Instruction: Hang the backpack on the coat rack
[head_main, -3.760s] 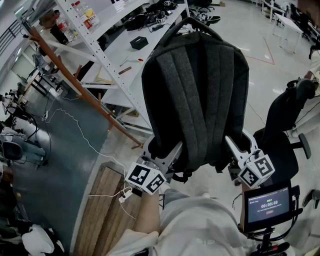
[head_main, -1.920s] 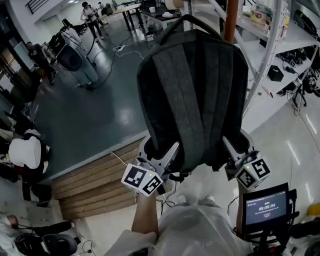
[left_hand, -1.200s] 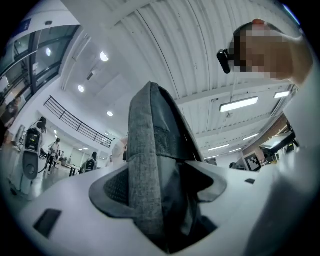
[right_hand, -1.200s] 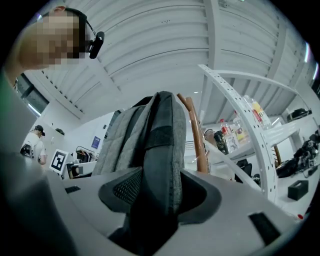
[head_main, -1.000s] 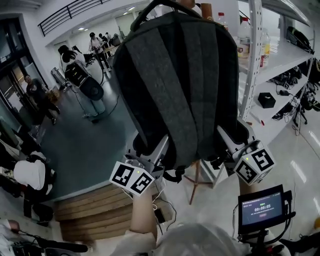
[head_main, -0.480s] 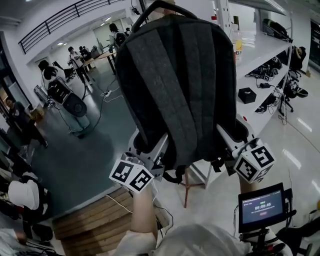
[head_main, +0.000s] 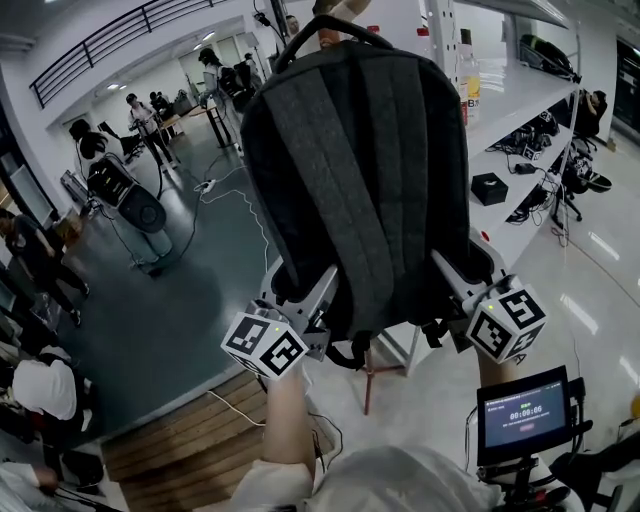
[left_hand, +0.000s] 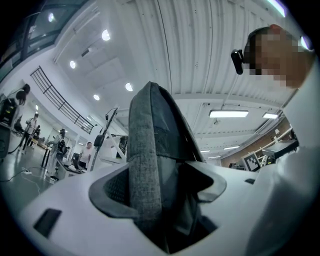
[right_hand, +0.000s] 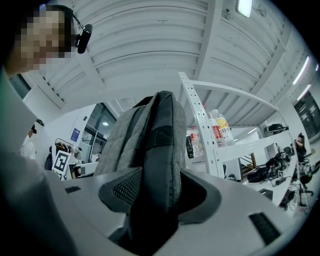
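One backpack (head_main: 360, 180) fills the middle of the frame, held up high. It is dark grey woven cloth with a rounded top, two padded straps running down its back and one loop handle on top. Two grippers carry it, the left gripper (head_main: 305, 300) and the right gripper (head_main: 458, 285). Each has white plastic fingers (left_hand: 86, 220) whose dark, mesh-textured pads are clamped on a lower side edge.
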